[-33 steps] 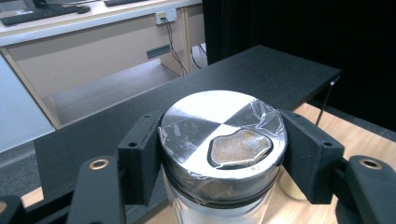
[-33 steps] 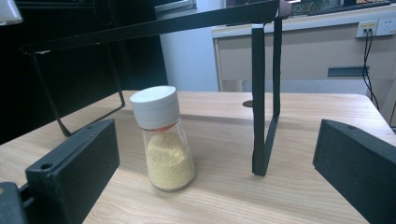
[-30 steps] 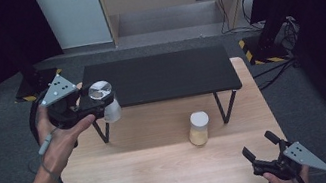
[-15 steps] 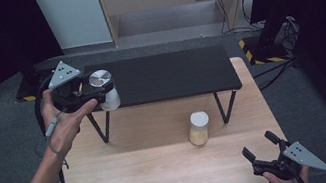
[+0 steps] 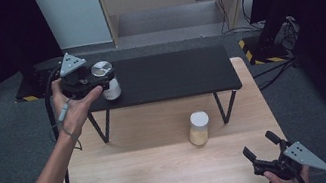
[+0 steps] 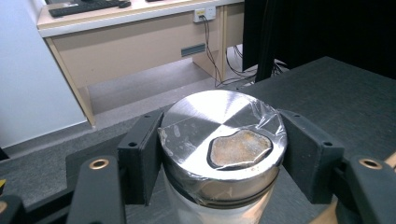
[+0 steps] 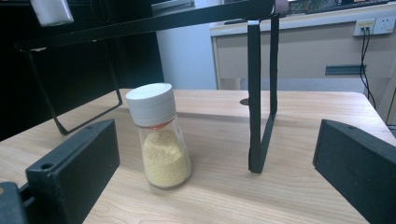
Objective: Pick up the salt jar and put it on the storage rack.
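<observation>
The left tool [image 5: 99,85] is clamped on a clear glass jar with a shiny round metal lid [image 6: 223,135], held at the left end of a black raised shelf [image 5: 173,74]; in the left gripper view both black pads press the jar just under its lid, a brown smudge sits under wrinkled film on the lid, and the jar's body is cut off at the bottom edge; its contents cannot be made out. The right tool [image 5: 265,149] rests at the near right corner of the pale wooden counter [image 5: 140,176], jaws apart and holding nothing; a small glass shaker of yellow grains with a white cap [image 7: 159,135] stands upright ahead of them.
</observation>
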Tool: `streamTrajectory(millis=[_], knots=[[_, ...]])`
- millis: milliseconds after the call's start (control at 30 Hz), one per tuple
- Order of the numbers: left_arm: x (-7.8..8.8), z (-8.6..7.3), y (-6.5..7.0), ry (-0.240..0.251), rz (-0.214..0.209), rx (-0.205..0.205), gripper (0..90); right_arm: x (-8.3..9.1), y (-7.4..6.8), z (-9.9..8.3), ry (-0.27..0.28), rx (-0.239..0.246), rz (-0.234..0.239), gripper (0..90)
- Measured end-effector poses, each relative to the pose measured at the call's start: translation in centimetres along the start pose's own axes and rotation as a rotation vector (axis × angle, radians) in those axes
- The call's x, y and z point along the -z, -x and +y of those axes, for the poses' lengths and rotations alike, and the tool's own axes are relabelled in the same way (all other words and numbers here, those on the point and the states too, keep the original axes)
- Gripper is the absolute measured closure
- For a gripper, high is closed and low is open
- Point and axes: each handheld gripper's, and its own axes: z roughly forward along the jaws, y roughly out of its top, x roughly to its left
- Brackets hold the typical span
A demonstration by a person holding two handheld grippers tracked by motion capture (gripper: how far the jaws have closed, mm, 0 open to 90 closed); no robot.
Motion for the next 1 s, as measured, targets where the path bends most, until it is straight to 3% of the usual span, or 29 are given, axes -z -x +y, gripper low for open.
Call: streamTrajectory(millis=[167,367,1000], knots=[[-0.7,0.1,-0.3,-0.011,0.022,-0.004,33.6,0.0,0.0,0.0,-0.002,-0.001,-0.002,0.5],[-1.6,-0.1,-0.8,0.002,0.036,0.049,33.5,0.0,0.0,0.0,-0.005,-0.001,-0.003,0.5],[-3.5,-0.4,-1.2,-0.018,0.057,0.054,33.5,-0.1,0.1,0.0,-0.01,-0.009,-0.001,0.6]])
